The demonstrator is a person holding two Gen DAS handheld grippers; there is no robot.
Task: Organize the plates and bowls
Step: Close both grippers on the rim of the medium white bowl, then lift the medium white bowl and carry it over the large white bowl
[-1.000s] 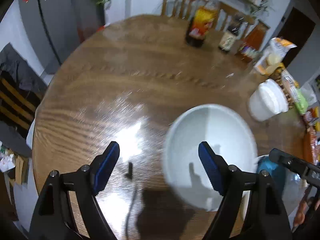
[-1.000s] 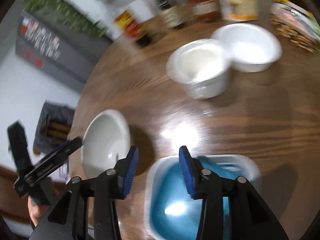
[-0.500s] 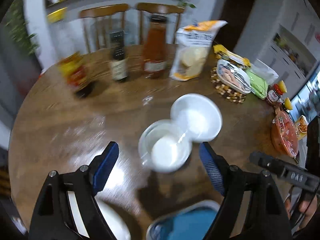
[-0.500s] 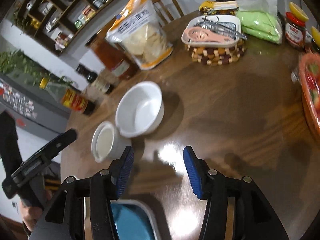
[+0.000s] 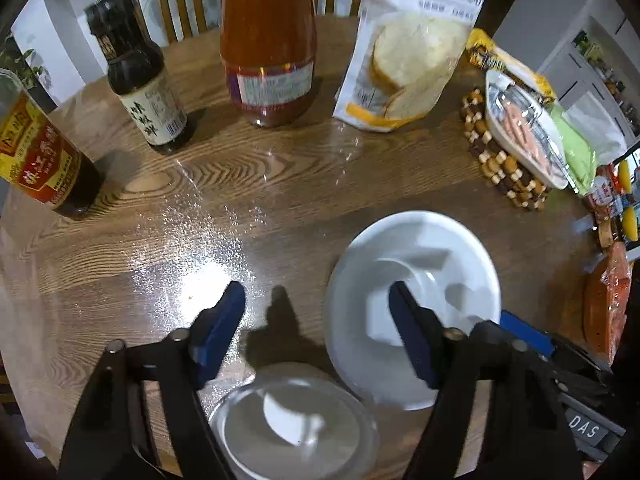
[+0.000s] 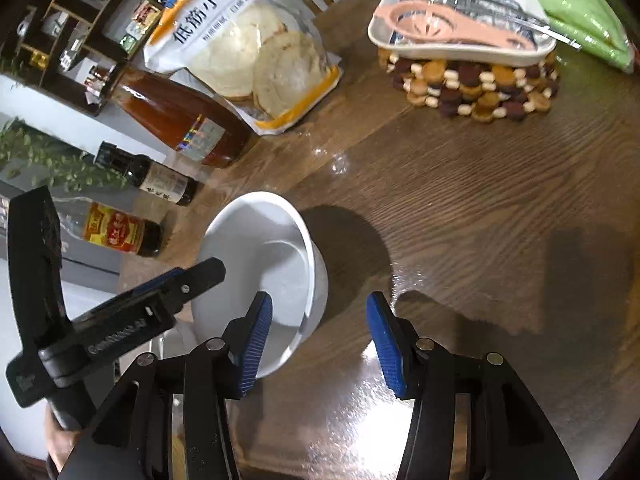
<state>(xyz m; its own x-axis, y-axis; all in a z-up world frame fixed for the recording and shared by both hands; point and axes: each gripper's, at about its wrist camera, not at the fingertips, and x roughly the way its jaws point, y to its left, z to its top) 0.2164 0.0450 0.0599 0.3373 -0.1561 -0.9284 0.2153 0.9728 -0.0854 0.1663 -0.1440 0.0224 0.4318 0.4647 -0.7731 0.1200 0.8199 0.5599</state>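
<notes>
round wooden table, grain visible, with a bright glare patch from overhead light. wooden chairs stood at its far edge against a white wall. dark open shelves hung upper left; green foliage below them; white cabinets at right.
</notes>
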